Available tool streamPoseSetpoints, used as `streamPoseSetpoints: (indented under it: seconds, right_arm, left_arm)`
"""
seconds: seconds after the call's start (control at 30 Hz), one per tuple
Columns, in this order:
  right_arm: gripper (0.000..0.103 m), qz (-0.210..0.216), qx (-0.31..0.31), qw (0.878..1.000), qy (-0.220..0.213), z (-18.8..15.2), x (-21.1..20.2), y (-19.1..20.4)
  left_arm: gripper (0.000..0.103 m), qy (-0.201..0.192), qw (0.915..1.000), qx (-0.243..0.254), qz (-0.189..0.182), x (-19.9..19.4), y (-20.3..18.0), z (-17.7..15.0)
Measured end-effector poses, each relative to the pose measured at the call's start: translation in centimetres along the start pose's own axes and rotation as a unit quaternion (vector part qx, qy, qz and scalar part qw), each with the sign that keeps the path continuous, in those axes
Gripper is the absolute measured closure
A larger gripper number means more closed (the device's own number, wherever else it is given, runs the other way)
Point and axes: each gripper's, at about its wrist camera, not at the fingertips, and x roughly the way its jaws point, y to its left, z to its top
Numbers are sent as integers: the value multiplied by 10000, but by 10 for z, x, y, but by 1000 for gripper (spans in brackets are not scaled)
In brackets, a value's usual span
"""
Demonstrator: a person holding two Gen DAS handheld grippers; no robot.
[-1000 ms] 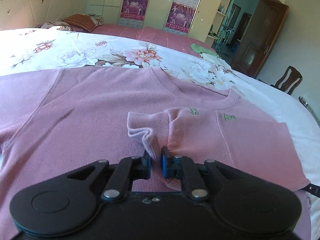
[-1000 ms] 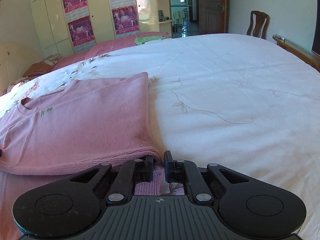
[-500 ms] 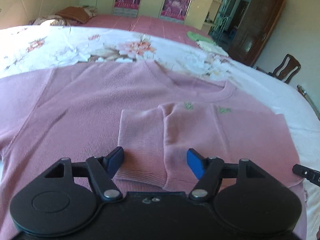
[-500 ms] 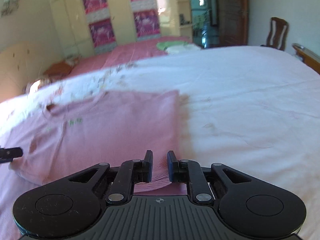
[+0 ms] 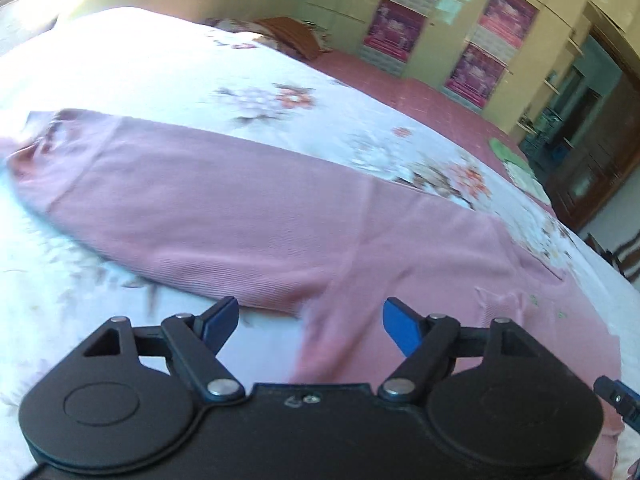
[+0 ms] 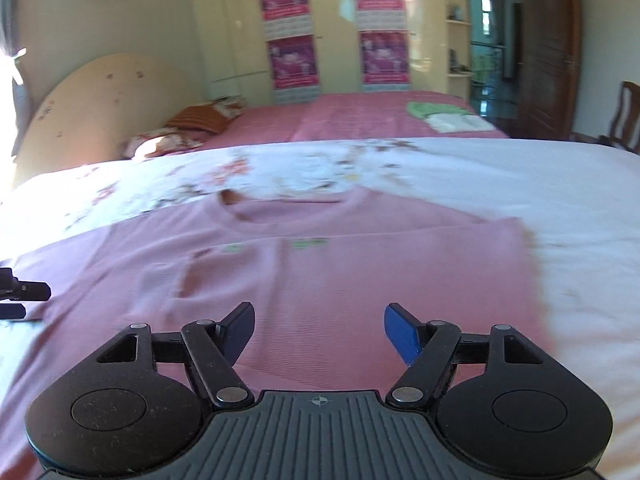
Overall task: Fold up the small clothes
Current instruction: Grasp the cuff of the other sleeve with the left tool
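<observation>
Now both spread wide, gripping nothing: left gripper (image 5: pixel 310 320) over the pink sweater (image 5: pixel 240 216) sleeve, right gripper (image 6: pixel 320 328) over its folded body, on floral bedsheet (image 5: pixel 120 60).

The sweater (image 6: pixel 340 280) across the middle of the right wrist view is dusty pink with a fine ribbed knit and two small green marks below its neckline. The bedsheet (image 6: pixel 520 176) under it is white, printed with pink and orange flowers toward the upper left. Each hand-held gripper is black with blue pads (image 6: pixel 402 334). Magenta posters (image 6: pixel 380 24) hang on cream wardrobe doors (image 6: pixel 240 40) at the top, above a rose-pink bedspread (image 6: pixel 360 114).
</observation>
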Motion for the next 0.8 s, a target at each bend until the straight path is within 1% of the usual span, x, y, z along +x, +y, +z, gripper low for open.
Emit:
streamPoseSetpoints:
  seconds: [0.03, 0.07, 0.1, 0.23, 0.33, 0.43, 0.5, 0.63, 0.7, 0.77, 0.8]
  right_arm:
    - [40, 89, -70, 9999, 30, 0, 8, 15]
    - [52, 192, -107, 9997, 79, 0, 15, 27]
    - [54, 267, -132, 9995, 142, 0, 22, 38]
    - [55, 452, -149, 9984, 315, 4, 49, 75]
    - [55, 478, -238, 9980, 330, 7, 61, 99]
    - [55, 513, -300, 9975, 382, 9, 72, 117]
    - [55, 506, -328, 9973, 409, 8, 77, 127]
    - [55, 424, -368, 9974, 450, 8, 90, 142]
    - [55, 365, -391, 9975, 453, 9, 96, 146]
    - [55, 332, -392, 9976, 467, 9, 102, 150]
    - [55, 321, -387, 9976, 475, 9, 104, 152]
  left_arm:
    - [25, -29, 9997, -175, 138, -3, 19, 5]
    - [26, -57, 9991, -325, 252, -5, 36, 8]
    - [26, -99, 9981, -490, 366, -8, 54, 13]
    - [26, -204, 9918, -1069, 663, -12, 118, 28]
    - [26, -215, 9862, -1467, 742, -5, 156, 38]
    - [29, -327, 9823, -1717, 672, 7, 184, 49]
    - [30, -446, 9819, -1737, 605, 17, 192, 58]
    - [31, -716, 9784, -1880, 478, 32, 208, 74]
    - [39, -833, 9781, -1846, 475, 38, 212, 80]
    - [62, -949, 9762, -1883, 504, 43, 218, 84]
    - [69, -982, 9748, -1937, 515, 44, 221, 85]
